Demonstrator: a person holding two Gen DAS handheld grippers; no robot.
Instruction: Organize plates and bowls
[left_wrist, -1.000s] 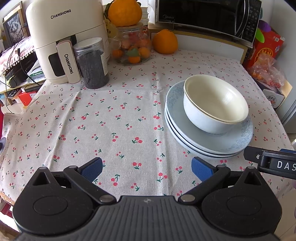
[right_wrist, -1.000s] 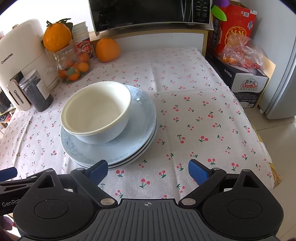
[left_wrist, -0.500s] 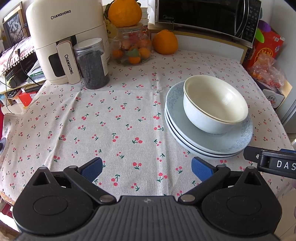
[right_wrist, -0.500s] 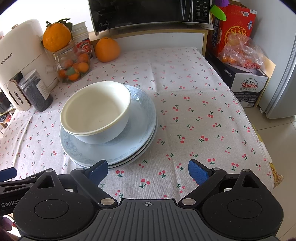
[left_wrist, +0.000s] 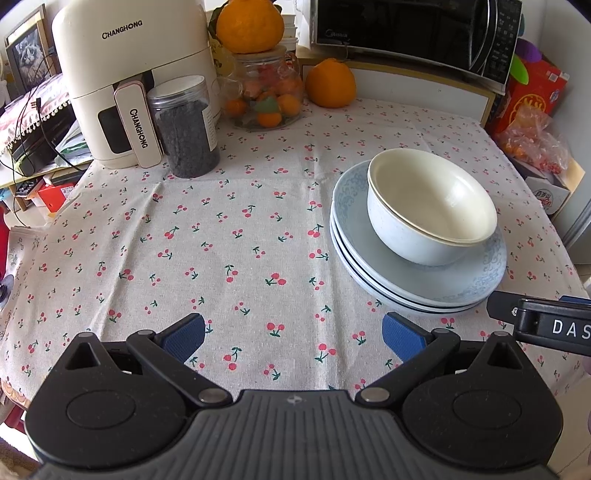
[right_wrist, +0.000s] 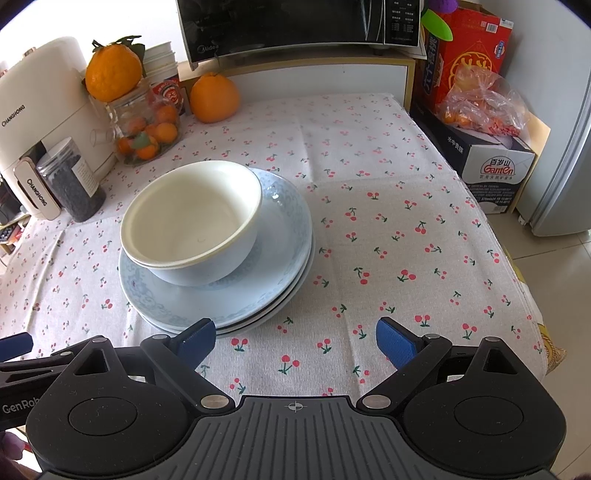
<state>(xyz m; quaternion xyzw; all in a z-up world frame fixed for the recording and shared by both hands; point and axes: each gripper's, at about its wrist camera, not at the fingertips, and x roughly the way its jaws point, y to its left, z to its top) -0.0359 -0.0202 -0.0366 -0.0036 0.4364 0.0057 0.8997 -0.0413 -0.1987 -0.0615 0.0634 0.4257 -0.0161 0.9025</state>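
Note:
Two nested bowls, cream inside pale blue, sit on a stack of pale blue plates on the cherry-print tablecloth. In the right wrist view the bowls and plates lie ahead to the left. My left gripper is open and empty above the cloth, left of the stack. My right gripper is open and empty near the table's front edge, its left fingertip just in front of the plate rim.
At the back stand a white air fryer, a jar of dark grains, a glass jar of small oranges, a loose orange and a microwave. Boxes and a bag sit off the table's right edge.

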